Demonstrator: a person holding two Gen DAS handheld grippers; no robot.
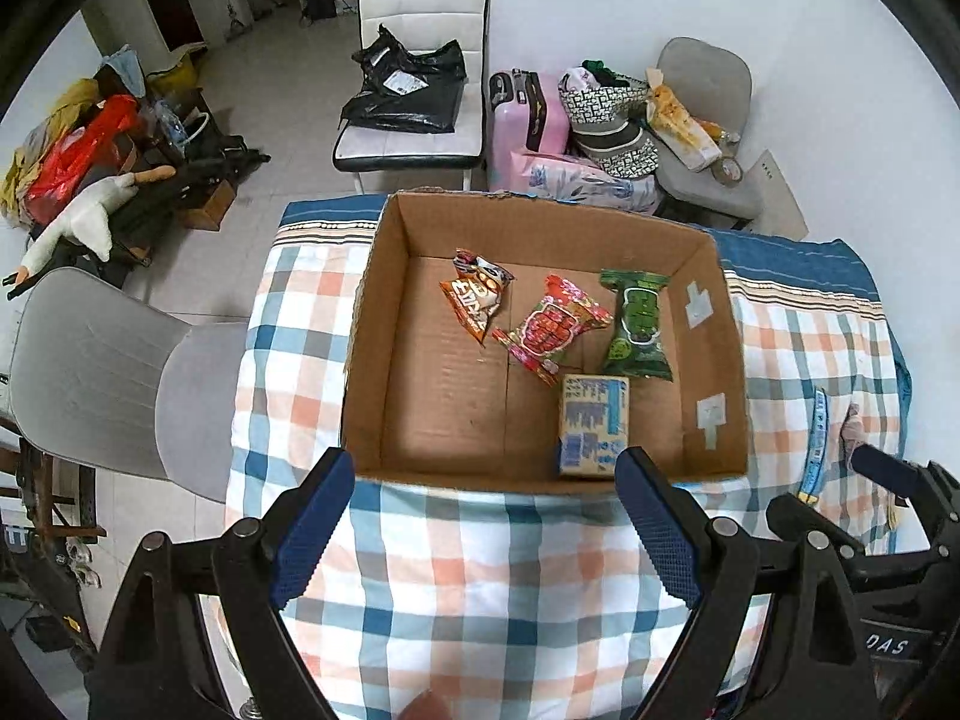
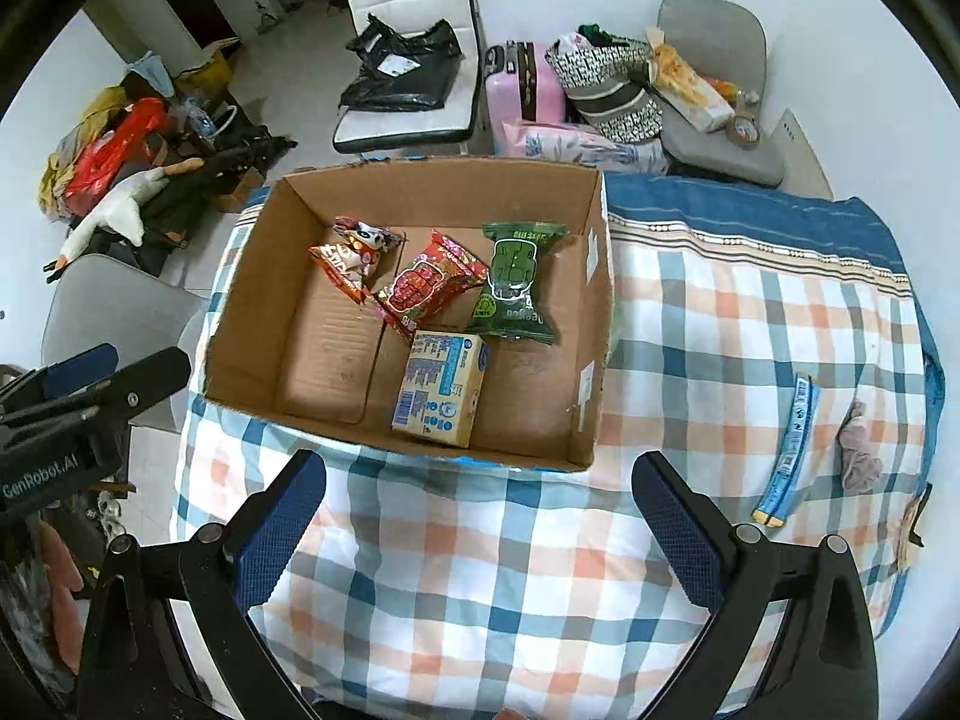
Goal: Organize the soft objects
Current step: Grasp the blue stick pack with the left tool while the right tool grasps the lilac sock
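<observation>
Both jaws gape wide and hold nothing, the left gripper [image 1: 486,516] and right gripper [image 2: 480,516] hovering low-centre before the cardboard box [image 2: 576,450], so I'd judge the blue wrapper [image 2: 789,450] at right goes in next

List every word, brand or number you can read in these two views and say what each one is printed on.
"GenRobot.AI": on the black body of the left gripper, seen from the right wrist.
"DAS": partial letters on the black body of the right gripper, seen from the left wrist.
Too small or blurred to read: print on the green snack packet, red snack packet, orange snack packet, yellow-and-blue carton, all inside the brown cardboard box, and the blue stick wrapper.
</observation>
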